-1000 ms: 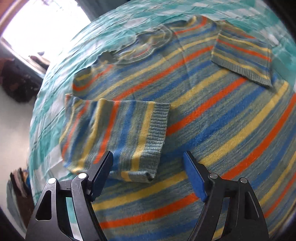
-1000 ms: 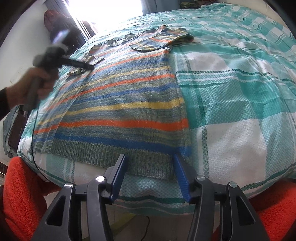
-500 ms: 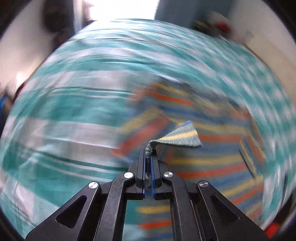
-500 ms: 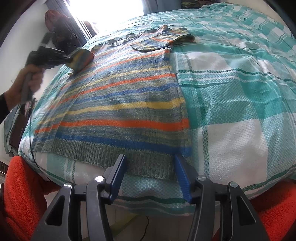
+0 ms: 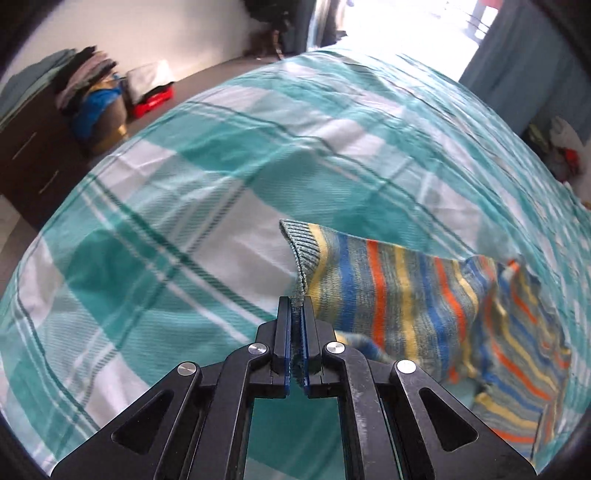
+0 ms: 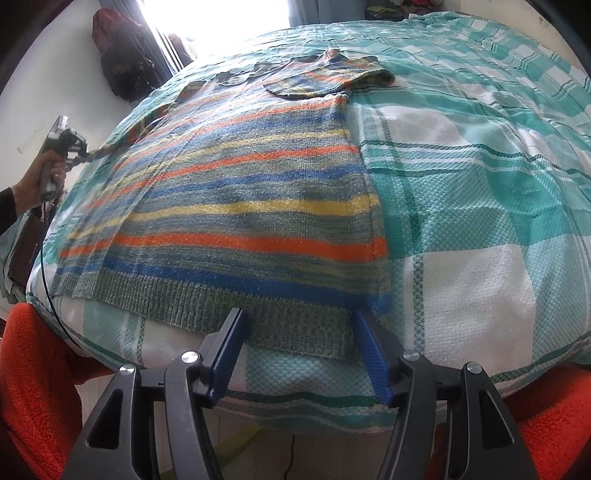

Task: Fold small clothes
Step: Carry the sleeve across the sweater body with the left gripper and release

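Observation:
A striped knit sweater [image 6: 251, 206] in blue, orange, yellow and grey-green lies flat on the bed. My left gripper [image 5: 296, 306] is shut on the ribbed cuff of the left sleeve [image 5: 388, 291] and holds it pulled out sideways, lifted off the bedspread. It also shows in the right wrist view [image 6: 79, 153] at the far left, held by a hand. My right gripper [image 6: 299, 325] is open, its fingers resting at the sweater's ribbed hem [image 6: 288, 321] near the bottom right corner. The right sleeve [image 6: 325, 79] lies folded across the chest.
The bed has a teal and white checked bedspread [image 6: 461, 206]. A dark dresser with stacked clothes [image 5: 48, 122] stands beyond the bed's edge. Red fleece [image 6: 33, 387] shows at the near edge, below the bed. A bright window [image 6: 218, 22] is at the far end.
My left gripper has shut on the folded left sleeve's cuff and swung it out away from the sweater body, unfolding it. My right gripper has stayed open at the hem.

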Demonstrator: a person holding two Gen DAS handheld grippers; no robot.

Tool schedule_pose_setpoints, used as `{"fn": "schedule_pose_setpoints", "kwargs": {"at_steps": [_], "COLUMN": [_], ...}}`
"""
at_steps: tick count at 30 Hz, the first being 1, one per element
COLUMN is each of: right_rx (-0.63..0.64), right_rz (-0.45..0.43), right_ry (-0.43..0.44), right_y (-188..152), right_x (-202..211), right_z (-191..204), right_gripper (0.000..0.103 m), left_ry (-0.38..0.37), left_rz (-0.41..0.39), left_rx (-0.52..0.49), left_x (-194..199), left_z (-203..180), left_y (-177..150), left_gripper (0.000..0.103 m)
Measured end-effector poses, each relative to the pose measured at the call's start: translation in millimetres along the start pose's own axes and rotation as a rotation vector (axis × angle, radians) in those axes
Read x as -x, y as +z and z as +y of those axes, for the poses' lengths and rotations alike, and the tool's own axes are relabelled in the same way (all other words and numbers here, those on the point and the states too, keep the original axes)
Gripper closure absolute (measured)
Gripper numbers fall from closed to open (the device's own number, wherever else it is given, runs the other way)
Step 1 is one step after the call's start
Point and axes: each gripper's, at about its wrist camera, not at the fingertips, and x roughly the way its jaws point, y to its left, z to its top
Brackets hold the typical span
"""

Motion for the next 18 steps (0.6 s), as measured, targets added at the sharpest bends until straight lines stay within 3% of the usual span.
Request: {"fn": "schedule_pose_setpoints", "kwargs": {"at_steps": [13, 18], "right_rx": [0.013, 0.019], "right_rz": [-0.002, -0.005], "right_ry": [-0.015, -0.020], "right_y": [-1.0, -1.4], "right_x": [-0.9, -1.4], "right_z": [3.8, 4.6], "right_gripper": [0.038, 0.037], "left_ry": [0.125, 0.156], "left_rz": [-0.024, -0.012], "left_rx": [0.065, 0.040], "left_x": [-19.7, -29.4], "left_z": [35.7, 38.9], "left_y": [5.4, -3.7], "left_gripper": [0.103, 0.103]}}
